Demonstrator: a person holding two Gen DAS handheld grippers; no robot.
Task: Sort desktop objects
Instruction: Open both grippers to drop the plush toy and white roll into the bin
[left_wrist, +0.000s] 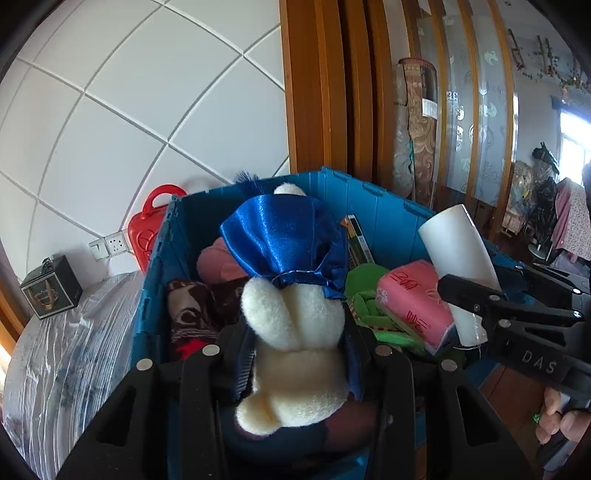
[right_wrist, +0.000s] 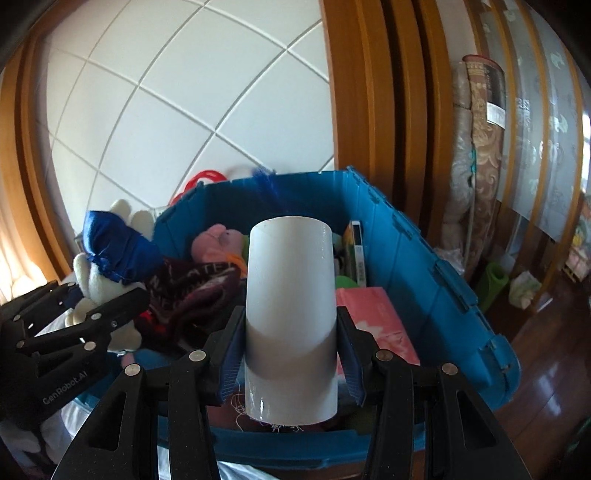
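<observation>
My left gripper (left_wrist: 299, 369) is shut on a white plush toy in a blue satin dress (left_wrist: 291, 325), held over the near end of a blue plastic crate (left_wrist: 373, 206). My right gripper (right_wrist: 291, 362) is shut on a white cylinder (right_wrist: 291, 288), upright between the pads above the crate (right_wrist: 424, 266). Each gripper shows in the other's view: the right gripper (left_wrist: 476, 284) with the cylinder (left_wrist: 458, 247) at the right, the left gripper (right_wrist: 96, 295) with the plush toy (right_wrist: 110, 251) at the left. The crate holds a pink pack (left_wrist: 413, 302), green cloth (left_wrist: 365, 284), a dark patterned cloth (left_wrist: 195, 314) and a pink plush (right_wrist: 218, 243).
A red plastic case (left_wrist: 147, 229) stands behind the crate against the white panelled wall. A dark box (left_wrist: 51, 288) sits on a plastic-wrapped surface (left_wrist: 74, 350) at the left. Rolled carpets (left_wrist: 417, 129) lean on the wooden door frame. A person's hand (left_wrist: 561, 424) grips the right handle.
</observation>
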